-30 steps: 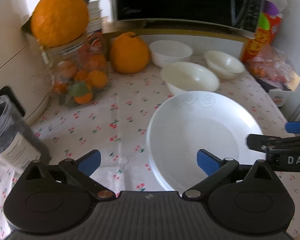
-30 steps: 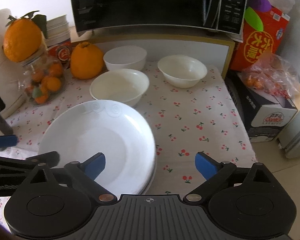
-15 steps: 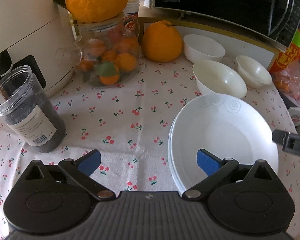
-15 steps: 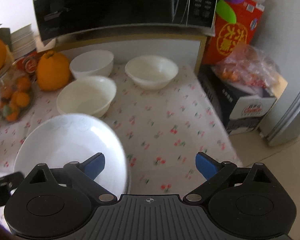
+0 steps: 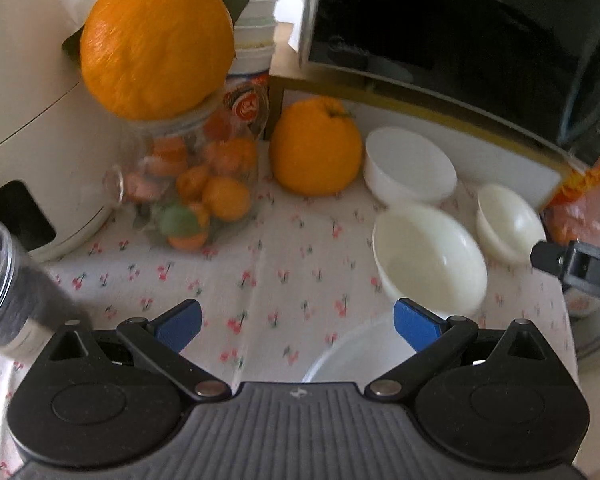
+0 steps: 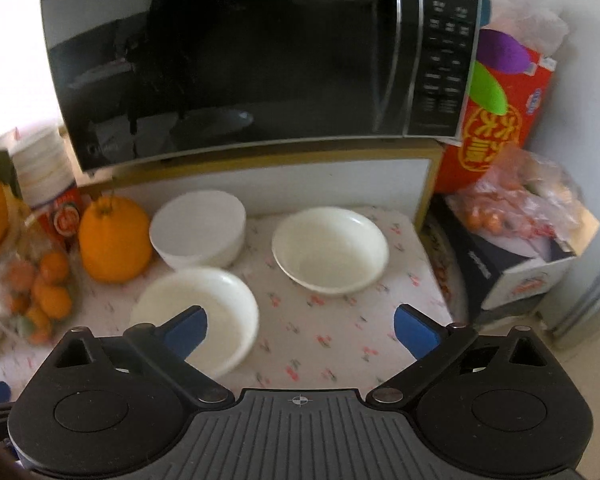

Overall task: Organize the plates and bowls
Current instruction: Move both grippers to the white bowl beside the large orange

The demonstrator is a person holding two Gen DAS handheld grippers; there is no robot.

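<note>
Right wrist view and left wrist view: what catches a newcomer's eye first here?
The big black microwave looms on its shelf over three white bowls on the cherry-print tablecloth. In the left view a huge orange citrus fruit sits atop a glass jar of small oranges. Both grippers are open and empty.

Soft, bright daylight was seen in both views, strongest at the upper left, where the wall was blown out. The microwave (image 6: 236, 60) door was marked by dim reflections. Motion blur was noted on the cherry-print worktop (image 5: 284, 256), the bowls (image 5: 428, 260) and the dark jar (image 5: 8, 288). Strong fisheye bending and dark vignetted corners were recorded. Shadows were kept faint.
</note>
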